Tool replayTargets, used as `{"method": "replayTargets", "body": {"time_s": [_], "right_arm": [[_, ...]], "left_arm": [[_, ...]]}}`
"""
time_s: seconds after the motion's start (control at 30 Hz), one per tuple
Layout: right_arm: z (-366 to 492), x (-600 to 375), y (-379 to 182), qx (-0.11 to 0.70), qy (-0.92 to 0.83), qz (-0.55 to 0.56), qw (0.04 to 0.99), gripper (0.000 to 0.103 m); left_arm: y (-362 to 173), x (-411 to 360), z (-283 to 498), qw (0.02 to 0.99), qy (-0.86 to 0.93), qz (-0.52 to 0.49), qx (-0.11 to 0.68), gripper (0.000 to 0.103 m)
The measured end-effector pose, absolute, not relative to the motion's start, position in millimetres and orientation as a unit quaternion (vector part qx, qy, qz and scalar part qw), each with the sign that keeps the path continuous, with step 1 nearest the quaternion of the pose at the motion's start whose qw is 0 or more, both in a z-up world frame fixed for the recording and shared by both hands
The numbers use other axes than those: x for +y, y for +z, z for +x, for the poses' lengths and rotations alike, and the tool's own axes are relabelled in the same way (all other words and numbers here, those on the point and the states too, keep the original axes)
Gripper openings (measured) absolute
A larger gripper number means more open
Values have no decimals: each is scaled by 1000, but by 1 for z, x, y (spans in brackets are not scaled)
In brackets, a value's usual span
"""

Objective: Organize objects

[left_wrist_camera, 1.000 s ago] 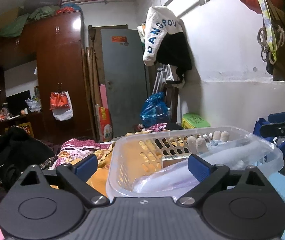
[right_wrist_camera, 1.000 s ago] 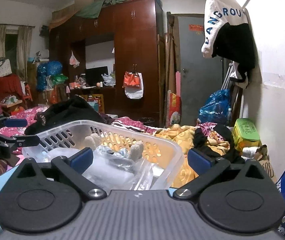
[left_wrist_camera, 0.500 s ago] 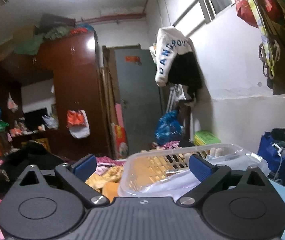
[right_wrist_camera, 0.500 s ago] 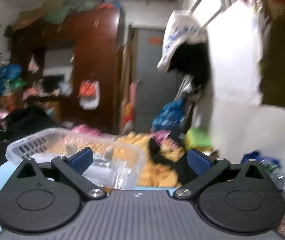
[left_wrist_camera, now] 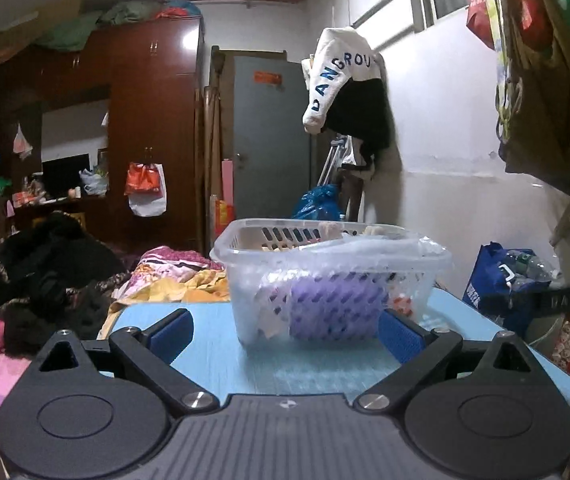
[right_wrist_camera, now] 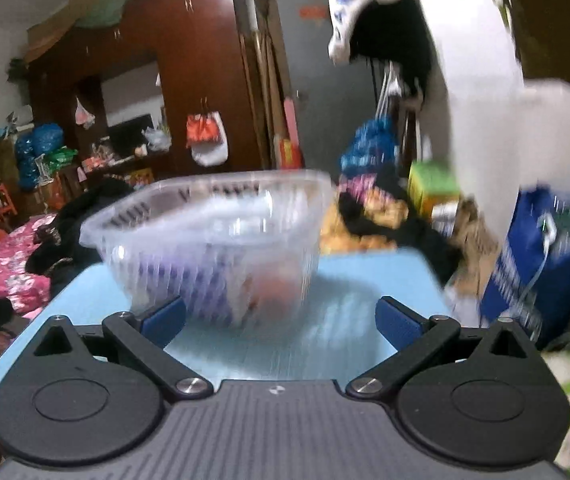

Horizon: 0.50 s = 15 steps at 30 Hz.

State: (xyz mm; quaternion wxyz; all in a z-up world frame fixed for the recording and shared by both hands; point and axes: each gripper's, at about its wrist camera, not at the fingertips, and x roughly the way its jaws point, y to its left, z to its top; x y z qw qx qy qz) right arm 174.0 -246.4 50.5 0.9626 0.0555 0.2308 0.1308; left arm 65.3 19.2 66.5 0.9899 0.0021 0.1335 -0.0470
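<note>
Facing the clear basket [left_wrist_camera: 331, 276], standing filled on the blue surface [left_wrist_camera: 213, 364], apart from both tongs. Left tongs [left_wrist_camera: 287, 330] and right tongs [right_wrist_camera: 281, 318] gaping wide, carrying nothing. Step judged: approaching. Next: centring, then closing on a basket wall.

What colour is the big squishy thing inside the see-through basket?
Purple. The purple thing shows through the basket wall, clearest in the left wrist view.

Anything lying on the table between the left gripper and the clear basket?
No. In the left wrist view, only bare blue tabletop shows between the open left gripper and the basket; the blurred right wrist view agrees.
</note>
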Motion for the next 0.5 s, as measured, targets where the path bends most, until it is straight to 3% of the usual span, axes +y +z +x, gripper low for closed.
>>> {"method": "replayTargets", "body": {"time_s": [0.13, 0.33, 0.5], "right_arm": [[133, -258, 42, 209, 147, 90, 963, 103], [103, -242, 75, 157, 136, 46, 977, 103], [98, -231, 79, 160, 157, 44, 974, 103]], "left_arm": [[66, 9, 45, 991, -49, 11, 122, 100], [72, -2, 32, 991, -42, 51, 118, 100], [71, -1, 36, 990, -49, 40, 126, 100]]}}
